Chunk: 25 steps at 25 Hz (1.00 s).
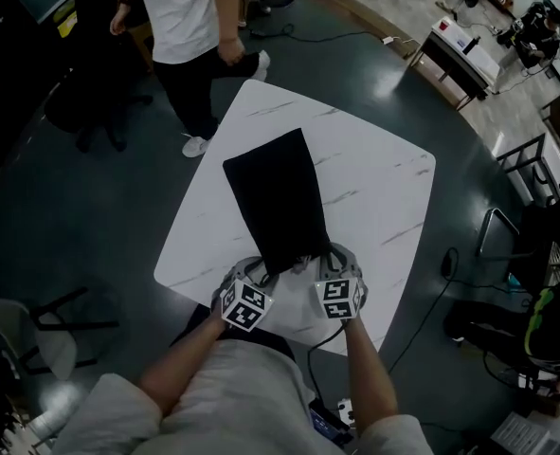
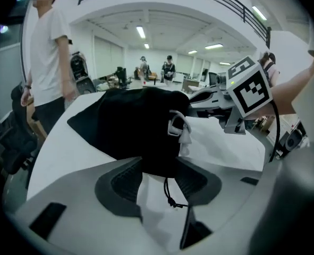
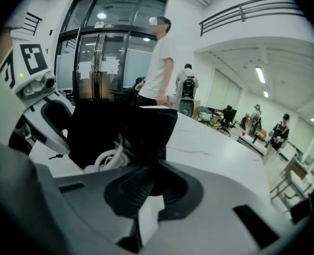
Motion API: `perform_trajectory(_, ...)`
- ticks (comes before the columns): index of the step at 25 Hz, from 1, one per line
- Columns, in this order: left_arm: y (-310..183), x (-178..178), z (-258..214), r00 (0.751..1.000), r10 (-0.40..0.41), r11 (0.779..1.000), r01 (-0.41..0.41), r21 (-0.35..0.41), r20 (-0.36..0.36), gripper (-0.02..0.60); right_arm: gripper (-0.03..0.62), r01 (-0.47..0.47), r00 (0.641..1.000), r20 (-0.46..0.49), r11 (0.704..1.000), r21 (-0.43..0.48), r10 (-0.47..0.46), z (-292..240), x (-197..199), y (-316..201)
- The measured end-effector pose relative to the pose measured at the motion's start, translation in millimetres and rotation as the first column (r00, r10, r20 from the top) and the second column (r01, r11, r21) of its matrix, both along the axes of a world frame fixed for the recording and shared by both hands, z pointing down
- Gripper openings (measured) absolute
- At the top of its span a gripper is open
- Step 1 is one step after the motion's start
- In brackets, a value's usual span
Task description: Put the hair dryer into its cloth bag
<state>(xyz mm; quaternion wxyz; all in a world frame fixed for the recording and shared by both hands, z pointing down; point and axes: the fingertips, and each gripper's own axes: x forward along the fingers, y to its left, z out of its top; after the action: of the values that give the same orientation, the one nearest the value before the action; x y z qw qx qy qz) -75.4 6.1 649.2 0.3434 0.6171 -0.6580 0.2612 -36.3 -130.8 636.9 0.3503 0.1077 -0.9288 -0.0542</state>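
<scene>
While the right gripper [image 3: 150, 182] has its jaws clenched on the hem of the black cloth bag [image 1: 278, 202], the left gripper [image 2: 159, 177] has its jaws released and standing wide. The bag's near edge lies loose between the left jaws, and a thin black drawstring [image 2: 169, 193] dangles from it to a knot. Both grippers sit at the bag's mouth, the end nearest the person holding them, one at each corner. A looped white hair dryer cord [image 2: 177, 125] pokes out of that mouth; whatever else is inside is hidden by the cloth. The bag lies along the white, marble-veined counter [image 1: 384, 173], its closed end pointing away. Each gripper carries a cube of black-and-white square markers. Beyond the counter's far corner stands a person in a white shirt [image 1: 180, 12].
</scene>
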Motion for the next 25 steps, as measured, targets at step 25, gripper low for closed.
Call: perform_trajectory(25,-46,-99,-190,0.987,-0.143,0.895,0.161,0.417,-0.074,0.018,0.023,-0.053,0.914,0.358,0.931,-0.361,0.19,-182,0,7)
